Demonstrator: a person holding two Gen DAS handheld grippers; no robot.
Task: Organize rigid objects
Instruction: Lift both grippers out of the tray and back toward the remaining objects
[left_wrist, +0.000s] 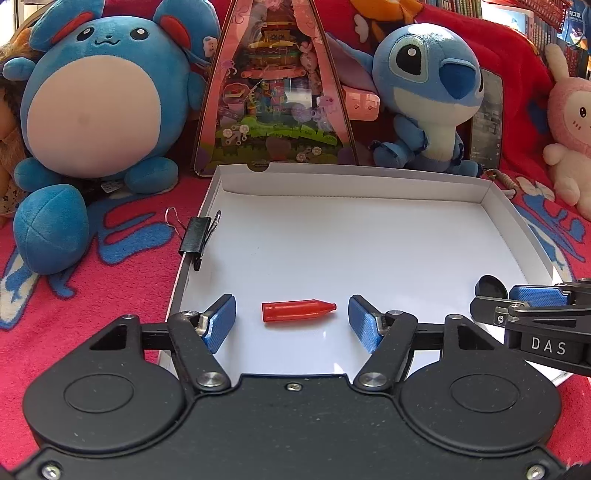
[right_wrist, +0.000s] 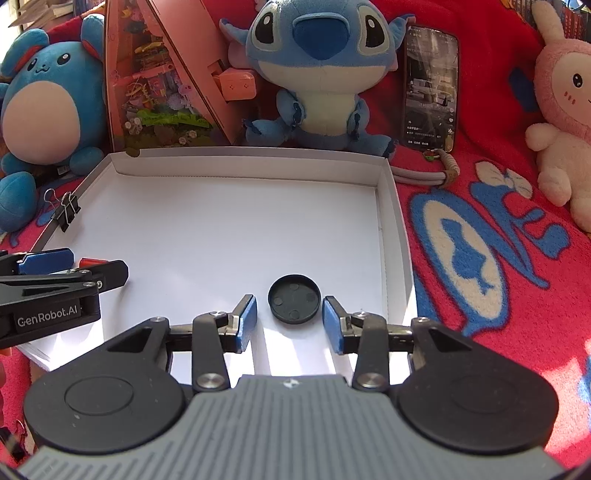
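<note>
A red pen cap (left_wrist: 298, 311) lies on the floor of the shallow white box (left_wrist: 351, 184), between the blue pads of my left gripper (left_wrist: 291, 319); the jaws stand open and clear of it on both sides. A black round lid (right_wrist: 294, 298) lies hollow side up in the box (right_wrist: 236, 153), between the pads of my right gripper (right_wrist: 290, 319), which is open with small gaps either side. A black binder clip (left_wrist: 197, 236) grips the box's left wall. The right gripper (left_wrist: 517, 299) shows at the right edge of the left wrist view, the left gripper (right_wrist: 70, 264) at the left edge of the right wrist view.
The box rests on a red patterned blanket (right_wrist: 480, 258). Behind it stand a round blue plush (left_wrist: 92, 99), a pink triangular toy box (left_wrist: 273, 92), a blue big-eared plush (left_wrist: 428, 88) and a phone (right_wrist: 430, 85). A pink bunny plush (right_wrist: 565, 110) sits far right.
</note>
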